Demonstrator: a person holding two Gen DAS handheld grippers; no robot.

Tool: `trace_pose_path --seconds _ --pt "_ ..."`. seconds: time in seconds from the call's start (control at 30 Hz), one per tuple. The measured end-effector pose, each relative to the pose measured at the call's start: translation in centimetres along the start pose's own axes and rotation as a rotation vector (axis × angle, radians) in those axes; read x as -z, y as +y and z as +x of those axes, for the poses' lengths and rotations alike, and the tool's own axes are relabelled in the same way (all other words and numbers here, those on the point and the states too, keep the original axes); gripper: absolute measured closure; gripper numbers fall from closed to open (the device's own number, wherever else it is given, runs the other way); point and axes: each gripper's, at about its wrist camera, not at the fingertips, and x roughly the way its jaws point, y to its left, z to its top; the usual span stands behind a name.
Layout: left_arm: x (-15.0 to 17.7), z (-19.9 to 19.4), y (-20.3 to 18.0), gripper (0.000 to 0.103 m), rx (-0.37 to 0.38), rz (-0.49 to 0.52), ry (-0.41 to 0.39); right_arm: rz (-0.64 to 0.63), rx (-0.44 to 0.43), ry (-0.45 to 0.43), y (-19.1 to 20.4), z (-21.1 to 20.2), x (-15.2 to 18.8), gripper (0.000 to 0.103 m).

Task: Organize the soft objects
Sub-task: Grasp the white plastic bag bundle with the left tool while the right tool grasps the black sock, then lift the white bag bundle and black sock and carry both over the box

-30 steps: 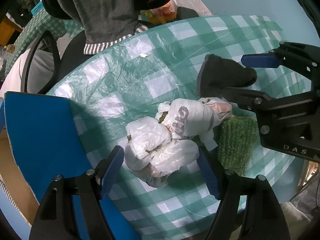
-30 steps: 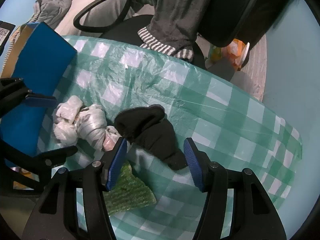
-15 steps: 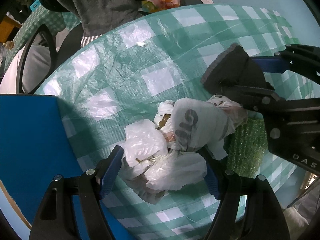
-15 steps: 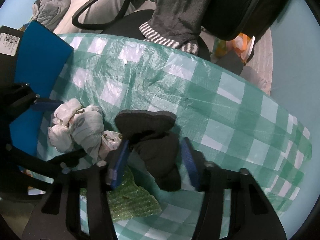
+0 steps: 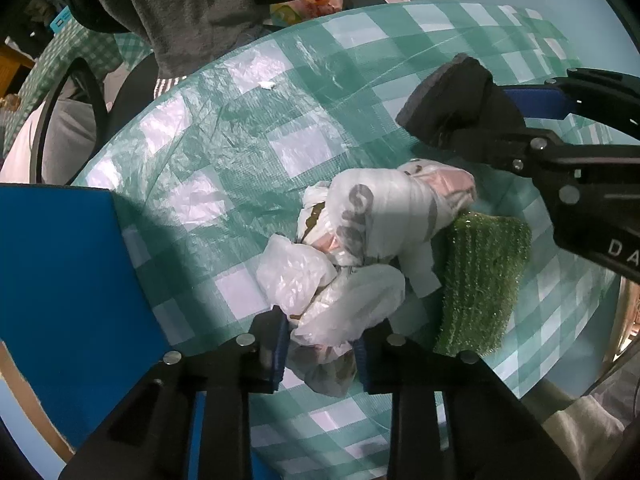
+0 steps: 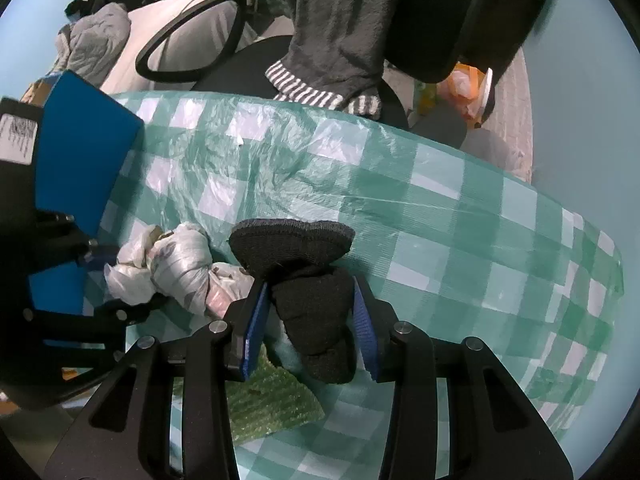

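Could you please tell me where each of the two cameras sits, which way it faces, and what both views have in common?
Left wrist: sits on the left gripper, looking forward along its fingers, shut on the white plastic bag bundle; the right gripper enters at right.
Right wrist: sits on the right gripper, looking forward over the black sock it clamps; the left gripper shows at left edge.
Shared: bundle, sock, green scrubbing cloth, blue box, checked tablecloth.

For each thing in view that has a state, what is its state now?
left gripper: shut on the white plastic bag bundle
white plastic bag bundle: crumpled, gripped at its near end
right gripper: shut on the black sock
black sock: gripped, folded
green pad: lying flat on the tablecloth
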Motion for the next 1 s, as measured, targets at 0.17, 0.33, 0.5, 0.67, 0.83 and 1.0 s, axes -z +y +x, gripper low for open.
trace_pose_path --seconds 0.17,0.33,0.5,0.67,0.83,1.0 --pt "0.5 -0.8 -0.2 0.080 0.014 -0.005 -0.020 0.016 -0.004 -0.012 -0.1 -0.7 0.3 0.063" --pt "0.8 -1.3 -0.3 0.083 0.010 -0.001 -0.030 0.016 0.000 -0.028 0.1 -1.4 0.8 0.063" --pt "1.4 -1.8 -0.3 0.084 0.008 -0.002 -0.044 0.038 -0.002 -0.047 0.0 -2.2 1.4 0.063" --pt "2.0 -2.3 0.0 0.084 0.012 -0.029 -0.065 0.065 -0.009 -0.074 -0.1 -3.3 2.0 0.063" --pt "3.1 -3.3 0.0 0.085 0.014 -0.053 -0.094 0.089 -0.016 -0.103 0.0 -4.6 2.6 0.063" --pt "4.3 -4.5 0.1 0.086 0.020 -0.085 -0.134 0.102 -0.016 -0.123 0.2 -5.7 3.3 0.063"
